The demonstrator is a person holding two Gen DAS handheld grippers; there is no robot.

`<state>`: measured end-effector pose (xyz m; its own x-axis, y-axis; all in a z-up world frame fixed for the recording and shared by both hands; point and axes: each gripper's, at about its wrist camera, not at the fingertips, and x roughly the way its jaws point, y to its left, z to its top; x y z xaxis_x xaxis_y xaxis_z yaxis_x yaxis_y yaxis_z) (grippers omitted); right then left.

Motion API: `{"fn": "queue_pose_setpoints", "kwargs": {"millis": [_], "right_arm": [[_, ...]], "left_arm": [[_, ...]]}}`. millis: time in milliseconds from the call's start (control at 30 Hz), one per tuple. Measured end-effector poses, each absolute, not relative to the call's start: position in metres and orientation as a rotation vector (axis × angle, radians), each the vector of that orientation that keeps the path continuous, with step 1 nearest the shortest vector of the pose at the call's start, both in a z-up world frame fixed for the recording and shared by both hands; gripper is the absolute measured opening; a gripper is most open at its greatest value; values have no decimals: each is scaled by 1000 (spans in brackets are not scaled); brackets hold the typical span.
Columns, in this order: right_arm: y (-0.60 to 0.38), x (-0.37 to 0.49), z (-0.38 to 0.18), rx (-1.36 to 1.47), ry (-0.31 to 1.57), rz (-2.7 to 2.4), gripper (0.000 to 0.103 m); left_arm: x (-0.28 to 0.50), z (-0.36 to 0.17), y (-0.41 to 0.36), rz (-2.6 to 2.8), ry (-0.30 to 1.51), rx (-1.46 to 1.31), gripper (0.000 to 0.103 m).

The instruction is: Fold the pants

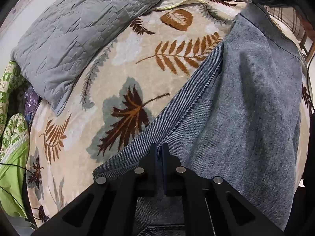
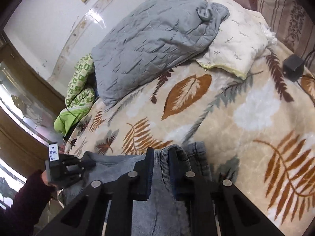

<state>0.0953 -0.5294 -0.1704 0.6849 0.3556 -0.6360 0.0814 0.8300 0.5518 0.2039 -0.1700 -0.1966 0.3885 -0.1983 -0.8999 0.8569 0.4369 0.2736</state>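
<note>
- Holding the faded blue denim pants point(image 1: 246, 98) with both tools, I see them lifted over the bed, which is covered by a beige plush blanket with brown and grey leaf prints point(image 1: 137, 63).
- My left tool point(image 1: 159, 149) is pressed narrow on the denim, with a thin fold of cloth between its two black fingers, near a stitched seam.
- From this tool the pants stretch up and to the right, and the far end meets the other tool at the top edge of the left wrist view.
- My right tool point(image 2: 161, 153) is closed on a thicker bunch of cloth with a ribbed edge; the rest of the pants hangs below it.
- In the right wrist view the left tool shows at the lower left, in a hand with a dark red sleeve point(image 2: 23, 196).
- Behind the pants lies a grey quilted cover point(image 2: 149, 39), partly over a cream pillow with small sprigs point(image 2: 236, 49).
- A green patterned cloth point(image 2: 78, 86) is bunched at the bed's edge, near the wall.
- A small black box with a cable point(image 2: 293, 66) rests on the blanket.
</note>
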Motion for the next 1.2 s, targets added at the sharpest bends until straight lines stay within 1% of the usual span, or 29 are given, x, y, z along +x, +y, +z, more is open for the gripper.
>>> {"fn": "queue_pose_setpoints", "kwargs": {"millis": [67,133,167,200,333,367,433,467,600,633,667,700,733,767,800,833,933,1033,1100,1133,1167,1200], "right_arm": [[-531,94,-179,598,831,158,16],[-532,94,-188,621,857,172,16],[-533,94,-191,630,862,172,17],[-535,94,-194,638,860,166,17],[-543,94,-201,683,867,176,17],[-544,94,-202,685,872,174,17],[-546,95,-205,698,886,176,17],[-548,95,-206,709,890,179,17],[-553,95,-211,749,907,163,21],[-554,96,-213,752,913,157,25],[-554,96,-214,755,916,154,32],[-554,96,-215,759,918,152,35],[-554,96,-215,761,920,153,47],[-553,96,-215,759,921,154,64],[-552,96,-214,753,918,155,68],[-551,97,-212,746,910,160,69],[-550,103,-208,737,900,153,69],[-546,118,-215,699,972,129,69],[-539,125,-217,670,970,141,62],[-534,127,-216,635,976,140,46],[-530,129,-215,601,982,130,27],[-527,130,-212,579,977,122,20]], "left_arm": [[203,-201,-171,-791,952,875,18],[200,-202,-172,-800,935,890,23],[199,-202,-173,-815,935,895,30],[197,-201,-174,-822,932,901,34],[196,-204,-176,-838,930,933,34],[197,-204,-176,-842,933,937,31],[198,-205,-177,-854,947,947,10],[198,-207,-178,-867,962,949,4],[189,-207,-177,-887,963,987,2],[188,-206,-176,-885,967,981,2],[188,-204,-176,-884,970,971,2],[187,-201,-174,-885,967,958,1],[186,-198,-173,-886,959,949,1],[184,-195,-172,-885,952,946,1],[183,-193,-172,-883,945,944,1],[182,-191,-171,-882,937,944,1],[181,-185,-174,-867,914,950,1],[184,-177,-175,-856,901,927,1],[187,-173,-173,-843,895,911,1],[190,-171,-172,-836,891,906,1],[192,-169,-171,-831,889,900,1],[194,-167,-170,-823,887,894,1]]}}
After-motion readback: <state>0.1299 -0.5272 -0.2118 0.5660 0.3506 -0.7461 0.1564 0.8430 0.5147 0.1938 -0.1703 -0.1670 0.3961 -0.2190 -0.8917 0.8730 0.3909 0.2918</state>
